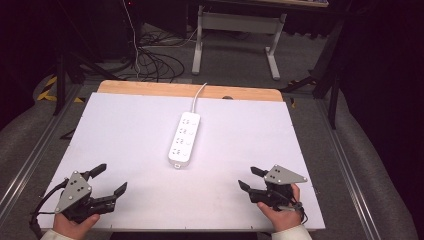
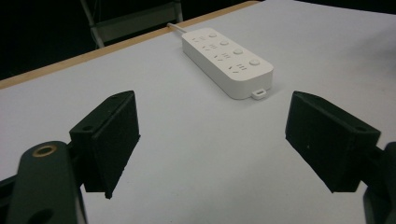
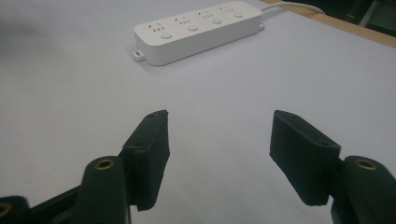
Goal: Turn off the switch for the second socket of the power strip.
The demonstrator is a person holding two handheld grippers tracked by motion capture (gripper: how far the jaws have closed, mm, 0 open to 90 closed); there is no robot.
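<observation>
White board covers the table (image 1: 125, 130), with a strip of bare wood left along its far edge and dark floor with loose cables beyond. Near the middle of that board a white power strip (image 1: 183, 138) is laid lengthwise, its cord (image 1: 198, 95) run off over the far edge and its small hanging tab turned toward the person. Four sockets, each with a round button, are seen on its top face.

At the near left corner the left gripper (image 1: 111, 180) is held with its jaws spread wide and nothing between them; at the near right corner the right gripper (image 1: 250, 178) is likewise held released and empty. Both are well apart from the strip.

The step in hand is judged to be the approach. It would be done best if one gripper were brought low along the board to the tab end, jaws set across the narrow width of the body. The buttons should be avoided, and the cord should be left slack so that the strip is not dragged askew.
</observation>
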